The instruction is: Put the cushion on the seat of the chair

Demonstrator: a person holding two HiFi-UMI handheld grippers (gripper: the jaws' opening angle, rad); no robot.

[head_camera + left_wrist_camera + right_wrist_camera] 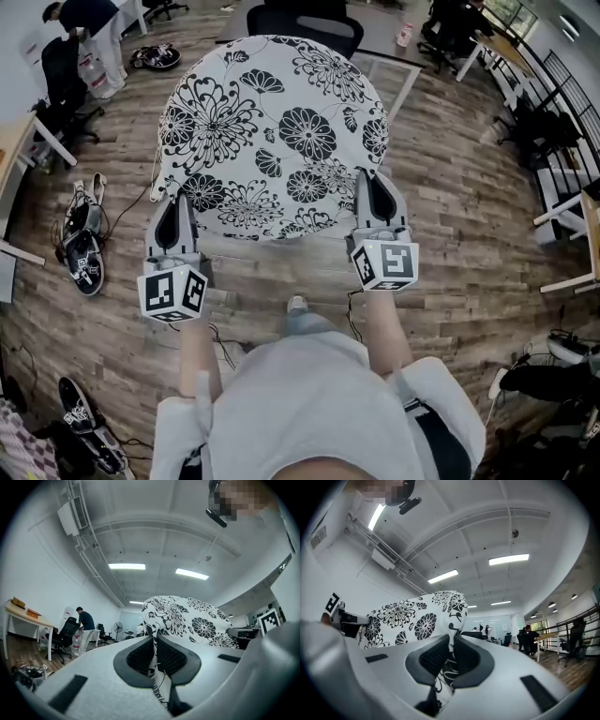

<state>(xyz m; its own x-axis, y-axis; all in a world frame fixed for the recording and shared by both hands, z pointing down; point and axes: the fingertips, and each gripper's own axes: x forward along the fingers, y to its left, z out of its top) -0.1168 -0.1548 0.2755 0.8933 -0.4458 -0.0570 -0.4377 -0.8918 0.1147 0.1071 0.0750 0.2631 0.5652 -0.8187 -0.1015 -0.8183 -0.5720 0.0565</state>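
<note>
Pinching the near edge of the floral cushion (281,131), seemingly light and floppy, your left gripper (176,214) and right gripper (375,192) are both clamped on it, well apart.

Wood-plank floor (469,216) right across, grey-brown boards running on the slant. Up top, a black chair (305,21) stands on it beside a pale bench (380,28) on white legs. Over on the left, a tangle of dark gear (82,246) lies on the boards, with a thin cable (131,204) trailing off it. Further back sits a dark bundle (156,56) (what it is, I can't tell) and a black office chair (58,80). Bottom centre, one shoe toe (297,304) is planted on the planks.
</note>
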